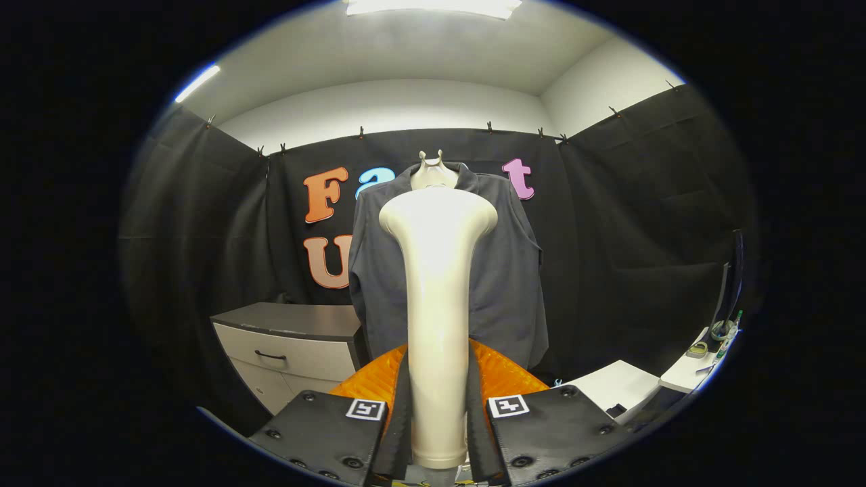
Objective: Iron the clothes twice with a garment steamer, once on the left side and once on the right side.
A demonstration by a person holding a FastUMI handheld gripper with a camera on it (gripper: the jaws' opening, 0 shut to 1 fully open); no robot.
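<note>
A cream garment steamer [438, 284] stands upright between my fingers, its wide head level with the chest of the garment. My gripper [438, 412] is shut on the steamer's handle, both fingers [400, 419] pressing its sides. Beyond the steamer a dark grey jacket [504, 270] hangs on a pale mannequin form [433, 172] against the booth's black cloth wall. The steamer head hides the middle of the jacket; there is still a gap between head and cloth.
A grey cabinet with a drawer [287, 341] stands left of the jacket. White surfaces [619, 385] with small items sit to the right, beside a dark upright panel [731, 277].
</note>
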